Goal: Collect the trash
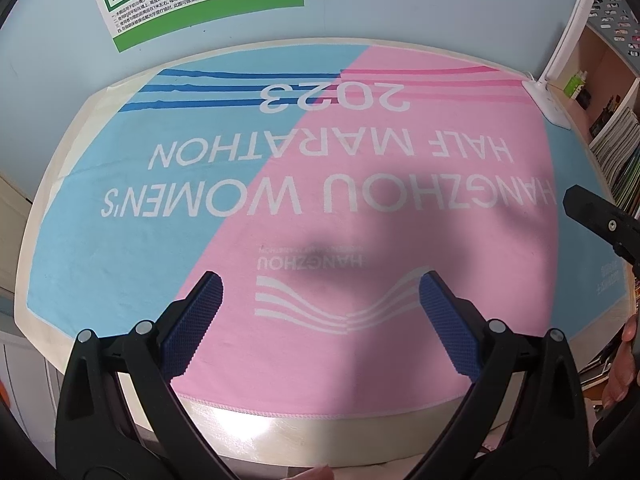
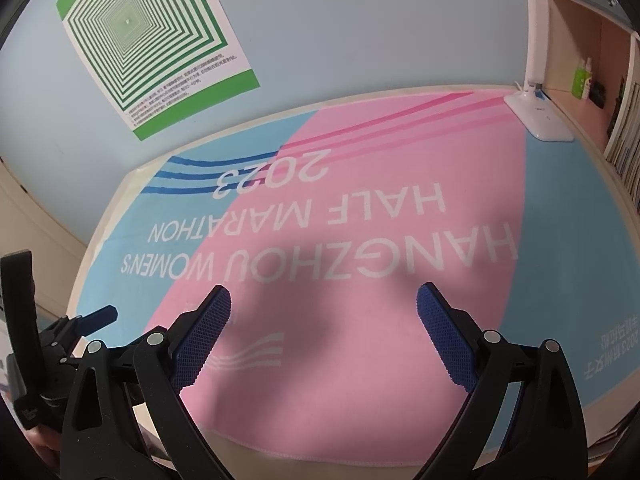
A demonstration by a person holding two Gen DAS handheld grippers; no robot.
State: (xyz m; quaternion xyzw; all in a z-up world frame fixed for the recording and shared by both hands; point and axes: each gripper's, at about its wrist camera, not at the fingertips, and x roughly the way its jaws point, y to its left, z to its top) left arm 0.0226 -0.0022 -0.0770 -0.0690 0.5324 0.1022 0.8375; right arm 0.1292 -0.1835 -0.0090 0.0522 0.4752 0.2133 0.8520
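Left tongs [image 1: 320, 292] and right tongs [image 2: 324, 304] both spread wide, side by side, nothing held.

Table [image 1: 280, 432]; towel [image 1: 360, 220]; lamp base [image 1: 548, 100]

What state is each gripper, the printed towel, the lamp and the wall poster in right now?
Left gripper: open, empty, above the towel.
Right gripper: open, empty, above the towel.
Pink and light-blue printed marathon towel: spread flat over the desk, no trash visible on it.
White desk lamp: base standing on the towel's far right corner.
Green-and-white concentric-square poster: stuck on the blue wall.
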